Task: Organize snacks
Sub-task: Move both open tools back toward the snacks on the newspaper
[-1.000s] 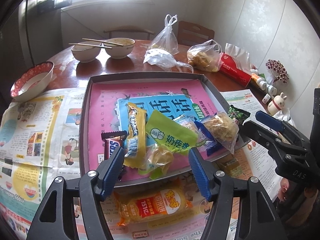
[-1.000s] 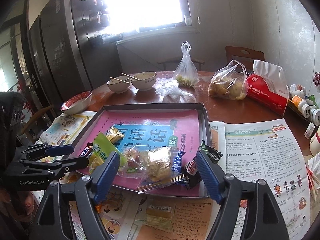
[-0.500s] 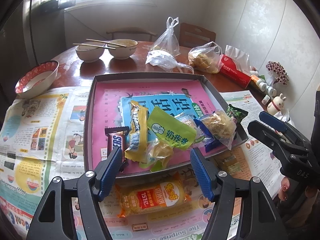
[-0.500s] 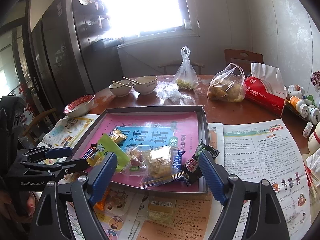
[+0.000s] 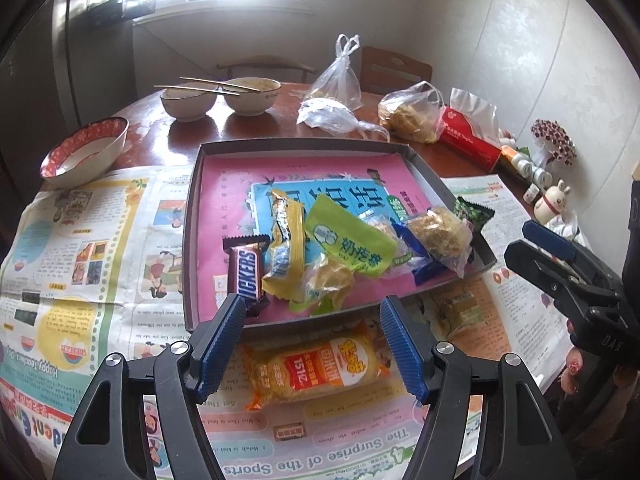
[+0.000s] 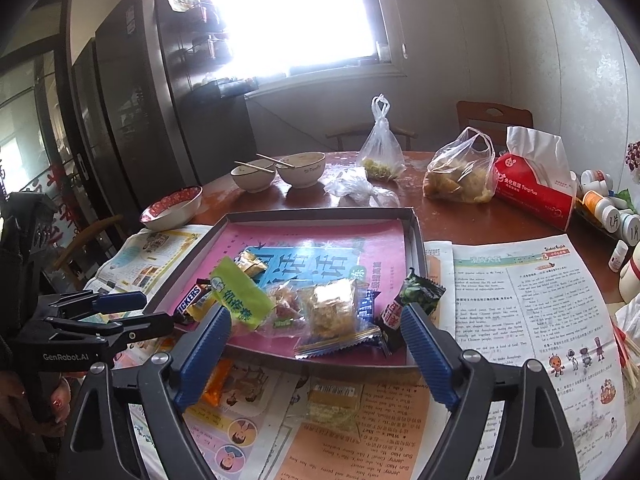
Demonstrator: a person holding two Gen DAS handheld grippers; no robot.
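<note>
Broadly, a round wooden table point(image 5: 248, 128) fills both views, its near half covered with newspaper sheets point(image 5: 80, 248). On the paper sits a shallow grey tray point(image 5: 192, 240) lined with a pink book cover, and the snacks are heaped in its near right part: a green pouch point(image 5: 348, 240) lies over a long yellow packet point(image 5: 286, 248), a clear bag of golden crisps point(image 5: 438, 234) sits to its right, a Snickers bar point(image 5: 246, 272) lies at the left of the heap, and a dark green packet point(image 5: 474, 212) leans over the tray's right wall. Outside the tray, an orange-yellow snack bag point(image 5: 320, 368) lies on the newspaper just beside the near wall, and a smaller clear packet point(image 6: 334, 400) rests on the paper further right.

Next down in size, the left gripper point(image 5: 312, 344) hovers over that orange-yellow bag with its jaws spread wide and nothing between them. The right gripper point(image 6: 316, 352) is likewise spread apart and empty (its blue pads point(image 6: 426, 354) frame the tray's near wall). Far back stand two pale bowls point(image 5: 220, 98) with chopsticks laid across, a red-rimmed bowl point(image 5: 84, 152), and a red tissue pack point(image 6: 534, 190).
</note>
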